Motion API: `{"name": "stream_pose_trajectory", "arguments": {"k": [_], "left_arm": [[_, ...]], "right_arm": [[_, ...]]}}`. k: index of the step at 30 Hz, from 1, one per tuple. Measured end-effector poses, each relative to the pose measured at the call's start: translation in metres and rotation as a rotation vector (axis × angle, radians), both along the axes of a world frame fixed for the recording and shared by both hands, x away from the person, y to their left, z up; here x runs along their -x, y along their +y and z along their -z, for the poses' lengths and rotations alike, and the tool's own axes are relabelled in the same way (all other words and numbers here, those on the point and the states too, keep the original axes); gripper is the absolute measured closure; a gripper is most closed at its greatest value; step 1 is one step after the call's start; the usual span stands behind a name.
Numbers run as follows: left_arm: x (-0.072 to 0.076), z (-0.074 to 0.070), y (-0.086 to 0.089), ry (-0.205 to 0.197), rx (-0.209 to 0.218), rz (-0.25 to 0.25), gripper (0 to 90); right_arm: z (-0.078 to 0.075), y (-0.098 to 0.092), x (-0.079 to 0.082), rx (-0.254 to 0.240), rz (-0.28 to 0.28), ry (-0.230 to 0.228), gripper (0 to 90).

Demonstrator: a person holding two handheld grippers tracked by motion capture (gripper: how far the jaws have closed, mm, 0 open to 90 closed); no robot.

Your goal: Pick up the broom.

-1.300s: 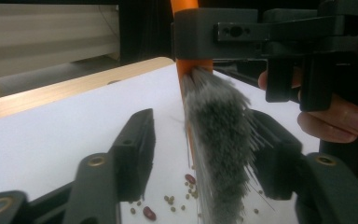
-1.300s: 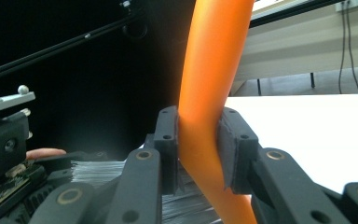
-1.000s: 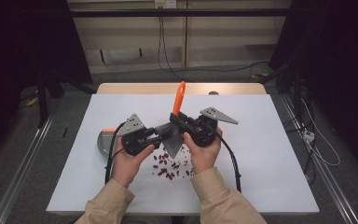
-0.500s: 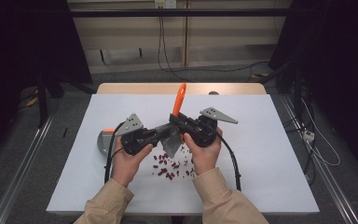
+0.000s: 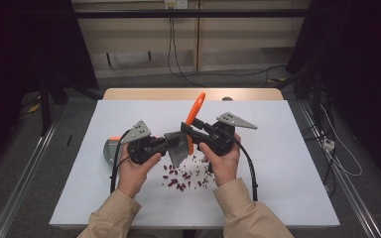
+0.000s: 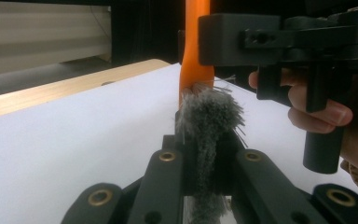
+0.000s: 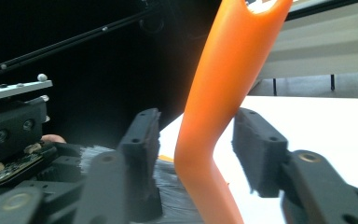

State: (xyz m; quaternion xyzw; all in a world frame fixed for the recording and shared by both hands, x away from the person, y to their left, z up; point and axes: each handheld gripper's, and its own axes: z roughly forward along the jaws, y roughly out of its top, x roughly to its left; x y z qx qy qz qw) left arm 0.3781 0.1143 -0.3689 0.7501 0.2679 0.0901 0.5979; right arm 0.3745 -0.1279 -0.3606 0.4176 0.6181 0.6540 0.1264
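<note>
Above mid-table, brush (image 5: 181, 146) hangs between both grippers. Left gripper (image 6: 205, 158) pinches grey bristles (image 6: 209, 116). Right gripper (image 7: 196, 140) jaws just opened, orange handle (image 7: 223, 93) loose between, pads clear. Red beans (image 5: 183, 177) scattered on white sheet (image 5: 287, 163) below. Dustpan (image 5: 110, 148) behind left hand (image 5: 136, 168), partly hidden.

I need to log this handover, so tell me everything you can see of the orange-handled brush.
The brush has a smooth, curved orange handle that looks like plastic, with an opening at its top end, and a head of grey bristles. It is held above the white table, handle rising up and away from the person. The left gripper is shut on the bristle head. The right gripper has just been opening its jaws: the handle stands between them, its pads apart from it.
</note>
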Motion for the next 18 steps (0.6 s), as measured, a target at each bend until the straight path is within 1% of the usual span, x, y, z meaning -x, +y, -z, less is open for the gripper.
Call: {"name": "stream_pose_trajectory", "arguments": {"k": [1,2,4,7,8,10,11,13,14,15,16,17,18], "left_arm": [[0.000,0.000,0.001,0.002,0.004,0.006,85.1],[0.000,0.000,0.001,0.006,0.007,-0.003,85.2],[-0.001,-0.001,0.003,0.003,0.005,-0.002,85.2],[-0.001,-0.003,0.006,0.003,0.013,-0.009,85.2],[-0.002,-0.003,0.007,0.002,0.016,-0.006,85.2],[-0.001,-0.004,0.008,0.001,0.018,-0.016,85.2],[-0.001,-0.005,0.008,0.001,0.021,-0.015,85.2],[-0.001,-0.006,0.008,-0.002,0.021,-0.012,85.1],[-0.001,-0.006,0.008,-0.001,0.023,-0.010,85.2],[-0.001,-0.007,0.007,-0.002,0.023,-0.009,85.1],[-0.001,-0.007,0.007,-0.002,0.024,-0.008,85.2],[-0.001,-0.007,0.007,-0.004,0.024,-0.008,85.2],[-0.001,-0.008,0.007,-0.002,0.027,-0.007,85.2]], "right_arm": [[0.000,-0.001,0.000,0.011,0.002,-0.004,42.1],[0.000,-0.003,-0.001,0.014,0.006,-0.011,39.7],[0.000,-0.008,-0.001,0.001,-0.019,-0.019,36.5],[0.001,-0.016,0.002,0.014,-0.029,-0.078,34.2],[0.003,-0.019,0.003,0.009,-0.032,-0.098,32.1],[0.008,-0.024,0.004,0.018,-0.027,-0.116,30.4],[0.010,-0.025,0.004,0.028,-0.048,-0.103,28.4],[0.014,-0.026,0.003,0.075,-0.080,-0.092,26.1],[0.016,-0.025,0.003,0.104,-0.094,-0.104,26.1],[0.019,-0.024,0.003,0.120,-0.122,-0.109,26.0],[0.022,-0.023,0.004,0.124,-0.149,-0.103,26.0],[0.025,-0.022,0.005,0.138,-0.155,-0.097,26.1],[0.027,-0.022,0.005,0.149,-0.150,-0.098,26.1]]}}
